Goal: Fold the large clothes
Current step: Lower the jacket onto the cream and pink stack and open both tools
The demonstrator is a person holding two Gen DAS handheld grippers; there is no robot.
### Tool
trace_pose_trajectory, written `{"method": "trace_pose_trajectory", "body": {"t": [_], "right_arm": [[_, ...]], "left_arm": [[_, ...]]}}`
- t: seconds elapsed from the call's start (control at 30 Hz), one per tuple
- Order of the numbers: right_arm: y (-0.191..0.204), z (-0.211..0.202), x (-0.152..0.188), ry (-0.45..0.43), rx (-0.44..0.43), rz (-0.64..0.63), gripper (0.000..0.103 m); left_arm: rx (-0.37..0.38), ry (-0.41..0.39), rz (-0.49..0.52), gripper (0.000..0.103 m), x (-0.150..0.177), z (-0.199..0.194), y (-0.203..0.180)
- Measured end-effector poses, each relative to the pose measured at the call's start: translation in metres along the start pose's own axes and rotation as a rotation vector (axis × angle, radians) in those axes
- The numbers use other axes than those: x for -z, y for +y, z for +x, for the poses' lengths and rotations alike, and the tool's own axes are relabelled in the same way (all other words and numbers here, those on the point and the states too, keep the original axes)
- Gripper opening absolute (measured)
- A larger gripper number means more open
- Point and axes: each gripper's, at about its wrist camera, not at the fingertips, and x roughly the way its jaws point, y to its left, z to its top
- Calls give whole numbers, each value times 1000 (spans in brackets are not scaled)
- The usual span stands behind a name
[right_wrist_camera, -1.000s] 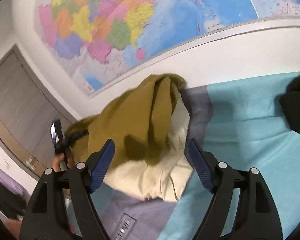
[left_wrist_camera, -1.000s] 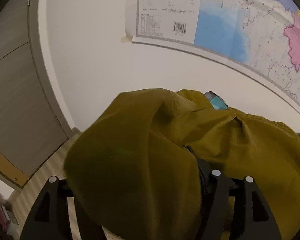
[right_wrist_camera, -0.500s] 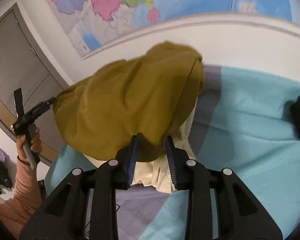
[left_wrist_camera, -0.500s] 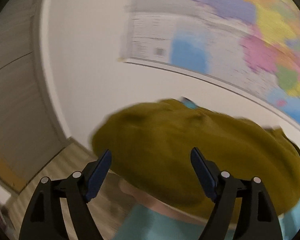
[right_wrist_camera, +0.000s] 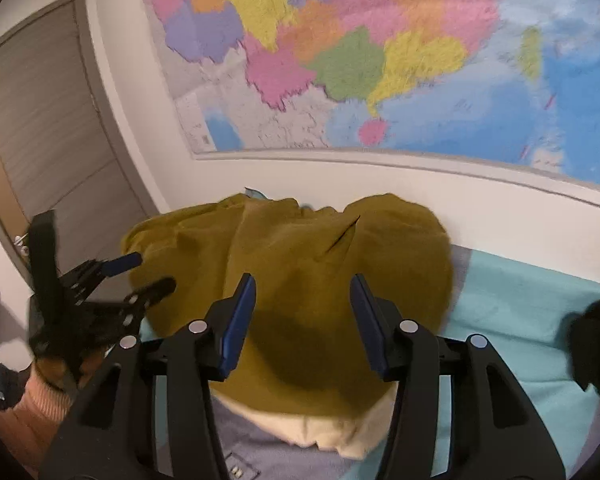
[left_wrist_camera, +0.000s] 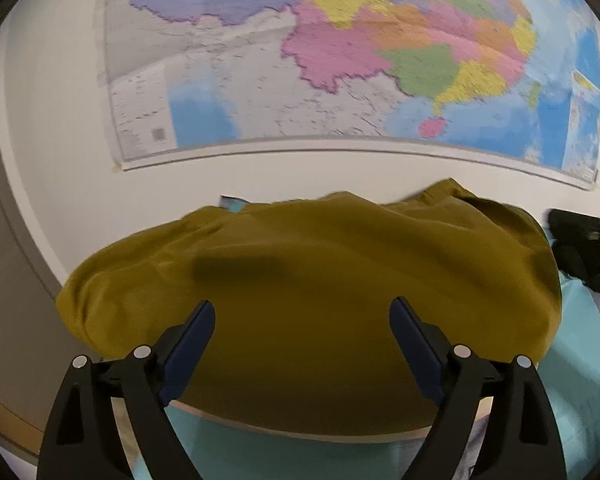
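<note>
A large olive-yellow garment lies heaped on the bed against the wall, over a cream garment. My left gripper hovers just in front of its near edge. Its jaws are opening wide, with no cloth pinched between the blue pads. My right gripper hangs over the same olive garment; its jaws are also opening and the pads press on nothing. In the right wrist view the left gripper shows at the garment's left end, held by a hand in an orange sleeve.
The bed has a teal sheet with grey patches. A black garment lies to the right on the bed. A large coloured map hangs on the white wall behind. A grey door stands at the left.
The left gripper let go of the olive garment and drew back; the garment now lies spread on the bed. The right jaws narrowed, then widened again. Both views swung across the map.
</note>
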Motion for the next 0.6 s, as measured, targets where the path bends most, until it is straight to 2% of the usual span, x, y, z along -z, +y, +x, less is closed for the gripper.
{"method": "trace_pose_trajectory", "body": {"t": [0.1, 0.2, 0.4, 0.5, 0.6], "right_arm": [[-3, 26, 14, 77, 22, 8, 49], [-13, 30, 23, 101, -14, 45, 49], [-9, 26, 24, 135, -13, 28, 49], [-4, 13, 22, 114, -25, 24, 49], [5, -9, 22, 34, -12, -16, 49]], "left_arm": [[1, 22, 6, 86, 3, 7, -5], [13, 67, -16, 86, 8, 20, -3], [1, 81, -29, 87, 11, 27, -2], [2, 76, -42, 87, 10, 24, -1], [9, 64, -42, 87, 10, 17, -3]]}}
